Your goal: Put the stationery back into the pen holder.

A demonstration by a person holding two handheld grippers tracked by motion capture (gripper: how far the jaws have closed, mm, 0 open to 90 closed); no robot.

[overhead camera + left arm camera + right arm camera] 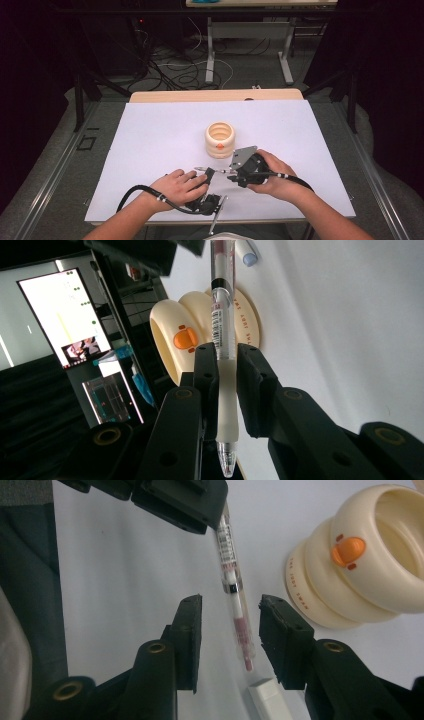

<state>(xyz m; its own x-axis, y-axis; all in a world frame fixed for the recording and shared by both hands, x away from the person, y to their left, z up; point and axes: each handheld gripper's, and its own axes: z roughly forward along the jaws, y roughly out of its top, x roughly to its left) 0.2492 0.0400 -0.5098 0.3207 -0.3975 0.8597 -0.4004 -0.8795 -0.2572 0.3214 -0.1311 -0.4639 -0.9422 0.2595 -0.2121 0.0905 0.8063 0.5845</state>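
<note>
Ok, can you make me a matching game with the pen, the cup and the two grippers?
Things:
1. pen
2. cup
3. left gripper
4. right gripper

States:
A. cream, with an orange duck bill on its side
B. jaws apart, one on each side of the pen's end, not pressing
C. clear barrel, held across between both grippers
D. shut on the pen's pale grip

Pairs: 1-C, 2-A, 3-D, 4-B
</note>
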